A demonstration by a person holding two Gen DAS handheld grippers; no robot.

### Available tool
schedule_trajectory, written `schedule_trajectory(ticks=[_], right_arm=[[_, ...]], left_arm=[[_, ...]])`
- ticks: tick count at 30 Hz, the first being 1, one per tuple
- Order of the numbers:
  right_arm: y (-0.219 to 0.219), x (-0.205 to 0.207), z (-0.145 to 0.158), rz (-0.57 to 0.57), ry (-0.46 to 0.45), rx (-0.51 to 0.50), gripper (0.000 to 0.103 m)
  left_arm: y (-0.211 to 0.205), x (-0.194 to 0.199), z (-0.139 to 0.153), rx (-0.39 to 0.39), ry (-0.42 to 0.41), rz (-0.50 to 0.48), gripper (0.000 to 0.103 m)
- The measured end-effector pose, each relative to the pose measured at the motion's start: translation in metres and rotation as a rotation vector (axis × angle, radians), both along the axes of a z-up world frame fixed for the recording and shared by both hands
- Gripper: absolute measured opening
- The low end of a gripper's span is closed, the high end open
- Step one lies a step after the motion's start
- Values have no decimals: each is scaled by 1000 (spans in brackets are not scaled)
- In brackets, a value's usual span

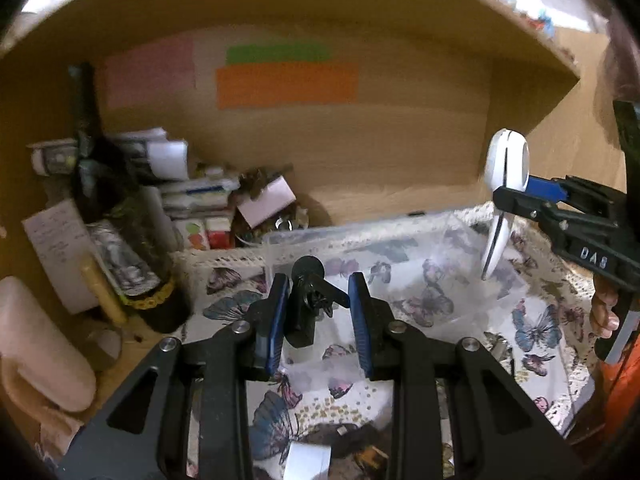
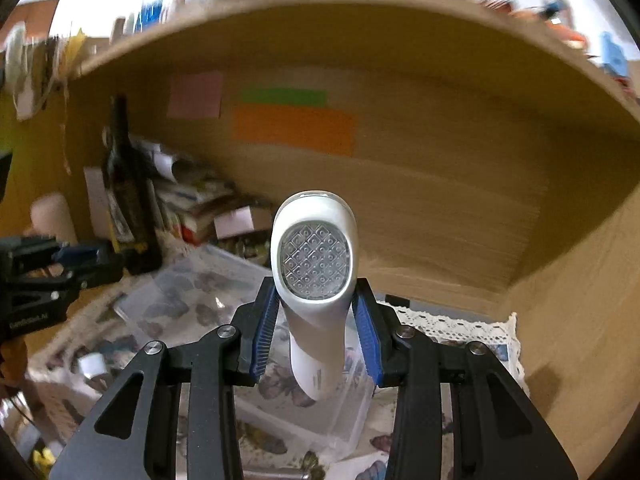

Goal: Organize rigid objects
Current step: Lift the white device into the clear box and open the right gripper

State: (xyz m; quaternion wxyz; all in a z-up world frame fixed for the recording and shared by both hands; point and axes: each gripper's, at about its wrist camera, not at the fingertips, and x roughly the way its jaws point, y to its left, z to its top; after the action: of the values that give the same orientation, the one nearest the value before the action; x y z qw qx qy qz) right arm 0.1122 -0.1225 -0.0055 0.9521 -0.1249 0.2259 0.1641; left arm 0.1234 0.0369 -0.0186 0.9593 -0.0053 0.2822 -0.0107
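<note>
My left gripper (image 1: 319,288) is shut on a small black plastic part (image 1: 306,300) with a round knob on top, held above a clear plastic box (image 1: 400,248) on the butterfly cloth. My right gripper (image 2: 316,300) is shut on a white lint shaver (image 2: 314,272) with a metal mesh face, held upright over the clear plastic box (image 2: 328,412). The shaver (image 1: 505,184) and the right gripper (image 1: 516,194) also show at the right of the left wrist view. The left gripper (image 2: 104,264) shows at the left edge of the right wrist view.
A wooden shelf niche (image 1: 360,152) surrounds the scene, with pink, green and orange sticky notes (image 1: 286,84) on its back wall. A dark bottle (image 1: 124,232), papers and small boxes (image 1: 208,200) crowd the left corner. A lace-edged butterfly cloth (image 1: 536,328) covers the shelf floor.
</note>
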Motion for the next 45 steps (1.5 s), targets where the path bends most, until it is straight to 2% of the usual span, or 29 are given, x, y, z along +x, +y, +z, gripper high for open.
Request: schedule_trajectory(ticks=[5,11,19,22,25,31,33,36,41,45], right_arm=[[10,32,-27,11,122,-35,34],[24,51,-49,41,211,-88,34],[36,66,-68,42,315,-122,35],[35,62,-62,19,291,-121,35],[32,48,-46,20,244,-87,47],[26,12,-15,8,130,-41,69],[26,0,-8,1,103,-29,76],[28,-17,-2,-12,66,-29,85],[27,-42,-3,-44,39,-42,91],[19,-55,-13,-88,63,-41,93]], left_arm=[[-3,42,-24,1,120,-14,30],[-4,68,-41,-15,202,-20,30],[-5,81,-49,-25,238,-26,30],[-4,76,-47,-30,230,-30,30],[-3,67,-40,-31,205,-35,32],[-3,41,-18,-4,115,-18,51],[-3,31,-10,6,85,-9,63],[0,13,-1,5,54,-5,74],[6,-13,1,3,28,6,91],[15,-37,-8,19,33,16,97]])
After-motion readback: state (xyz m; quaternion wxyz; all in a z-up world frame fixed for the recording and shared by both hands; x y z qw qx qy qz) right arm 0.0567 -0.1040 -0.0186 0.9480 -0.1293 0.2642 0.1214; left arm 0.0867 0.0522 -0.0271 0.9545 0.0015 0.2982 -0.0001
